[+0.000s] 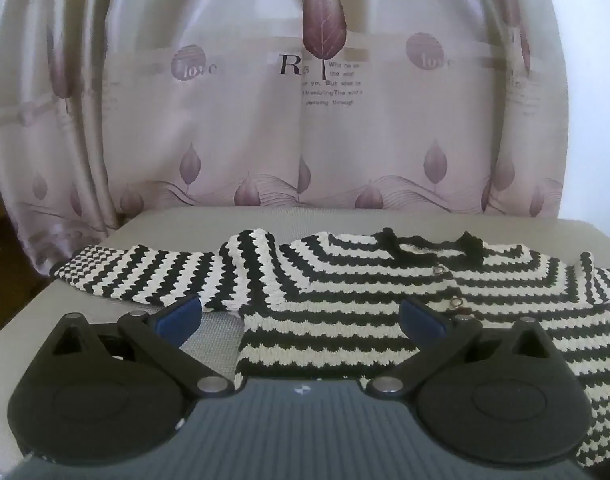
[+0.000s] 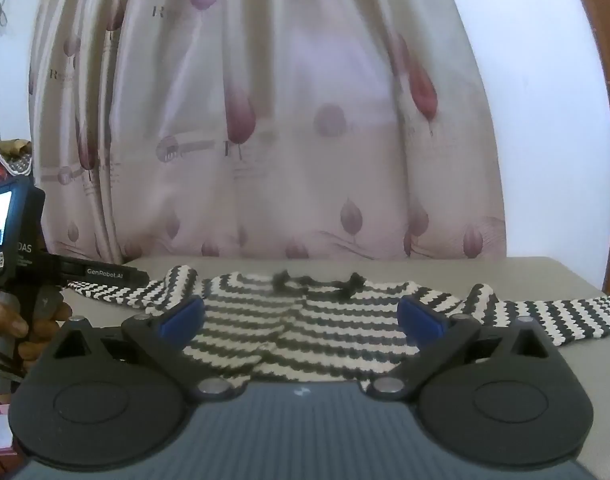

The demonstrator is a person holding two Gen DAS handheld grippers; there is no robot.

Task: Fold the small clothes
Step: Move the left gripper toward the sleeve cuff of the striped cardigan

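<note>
Curtain: a pale pink curtain (image 1: 233, 128) printed with purple leaves and bits of lettering hangs in folds behind the table and fills most of both views.
Wall: a white wall (image 2: 553, 120) shows to the right of the curtain in the right wrist view, with a brown wooden frame (image 2: 609, 92) at the far edge.
Table: a grey, cloth-covered table (image 1: 209, 340) carries the garment; its back edge meets the foot of the curtain.
Sweater: a small black-and-white striped knit sweater (image 1: 345, 320) lies spread flat on the table, front up, black neckline towards the curtain, both sleeves stretched out to the sides. Its hem reaches the near edge, just in front of both grippers.
Left gripper: left gripper (image 1: 301, 314) hovers over the sweater's lower left part, jaws spread wide with nothing between the blue pads (image 1: 181, 314). In the right wrist view its body and small lit screen appear at the left edge, held by a hand (image 2: 33, 324).
Right gripper: right gripper (image 2: 301, 316) faces the middle of the sweater, tipped a little downward, jaws spread wide and gripping nothing.
Buttons: two small metal snap buttons (image 1: 439, 270) sit along the sweater's front opening.
</note>
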